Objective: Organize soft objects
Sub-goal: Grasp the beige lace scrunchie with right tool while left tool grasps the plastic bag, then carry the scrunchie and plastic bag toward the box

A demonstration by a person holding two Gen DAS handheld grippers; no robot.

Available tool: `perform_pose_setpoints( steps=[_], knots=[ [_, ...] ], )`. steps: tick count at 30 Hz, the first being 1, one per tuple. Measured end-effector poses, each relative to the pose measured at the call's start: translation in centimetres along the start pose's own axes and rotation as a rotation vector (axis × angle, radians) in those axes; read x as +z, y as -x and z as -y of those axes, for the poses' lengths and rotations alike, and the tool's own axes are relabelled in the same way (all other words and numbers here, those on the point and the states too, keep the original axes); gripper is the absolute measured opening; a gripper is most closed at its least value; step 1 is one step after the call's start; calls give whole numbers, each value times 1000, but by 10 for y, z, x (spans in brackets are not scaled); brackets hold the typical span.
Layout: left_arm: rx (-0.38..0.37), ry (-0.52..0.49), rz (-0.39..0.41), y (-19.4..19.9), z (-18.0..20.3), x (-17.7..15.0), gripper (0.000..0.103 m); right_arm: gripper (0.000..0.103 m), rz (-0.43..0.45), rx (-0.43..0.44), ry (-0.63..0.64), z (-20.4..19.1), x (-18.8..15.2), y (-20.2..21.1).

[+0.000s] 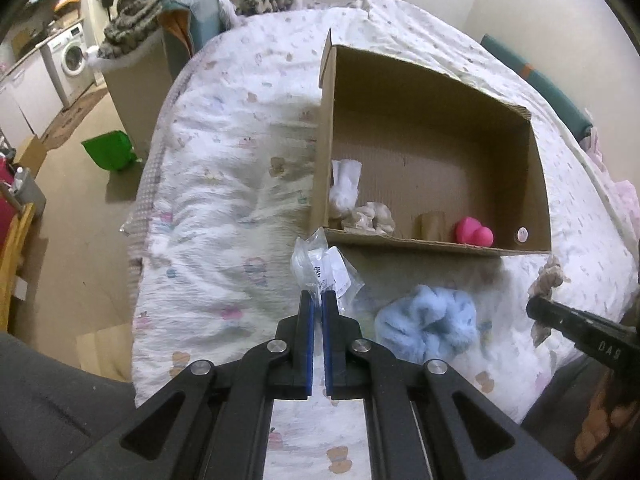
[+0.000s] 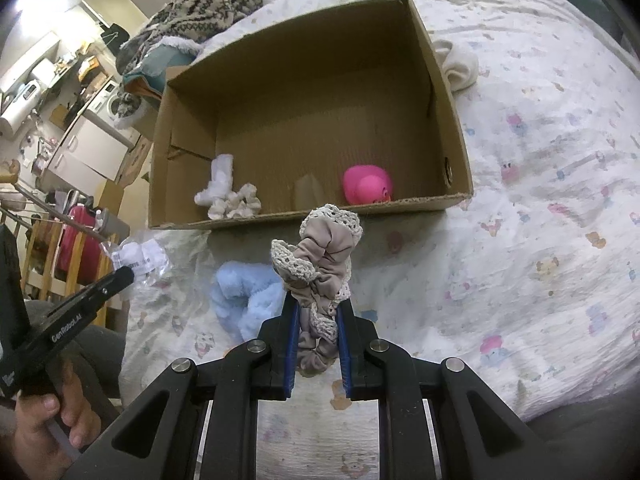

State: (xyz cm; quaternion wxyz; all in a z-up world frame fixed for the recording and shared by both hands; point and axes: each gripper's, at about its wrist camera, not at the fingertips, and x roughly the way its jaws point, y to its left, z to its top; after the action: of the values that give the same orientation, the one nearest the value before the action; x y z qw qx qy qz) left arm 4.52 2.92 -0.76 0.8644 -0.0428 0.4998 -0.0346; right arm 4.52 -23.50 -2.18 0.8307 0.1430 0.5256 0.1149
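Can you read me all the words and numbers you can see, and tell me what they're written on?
"GenRobot.AI": white letters on the left gripper, seen from the right wrist view.
"DAS": white letters on the right gripper, seen from the left wrist view; only this part shows.
White label inside the clear plastic bag: has dark print, too small and blurred to read.
Round sticker on the cardboard box: too small to read.

one box [image 2: 448,128], three scrunchies [image 2: 324,256] [image 2: 244,296] [image 2: 240,202], one pink duck [image 2: 366,188], one plastic bag [image 1: 324,268].
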Motion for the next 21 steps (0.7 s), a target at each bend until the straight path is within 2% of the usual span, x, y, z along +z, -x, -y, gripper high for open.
perform_pose_setpoints(
  steps=[9, 15, 21],
  knots=[
    [-37, 17, 106, 35, 2, 8, 4, 19, 121, 42, 34, -11, 7, 30],
    [-42, -25, 174, 56, 11, 32, 4, 19, 188, 66, 55, -19, 27, 52],
    [-52, -53, 201, 54, 21, 64, 4, 19, 227, 67, 68, -19, 55, 57]
  ],
)
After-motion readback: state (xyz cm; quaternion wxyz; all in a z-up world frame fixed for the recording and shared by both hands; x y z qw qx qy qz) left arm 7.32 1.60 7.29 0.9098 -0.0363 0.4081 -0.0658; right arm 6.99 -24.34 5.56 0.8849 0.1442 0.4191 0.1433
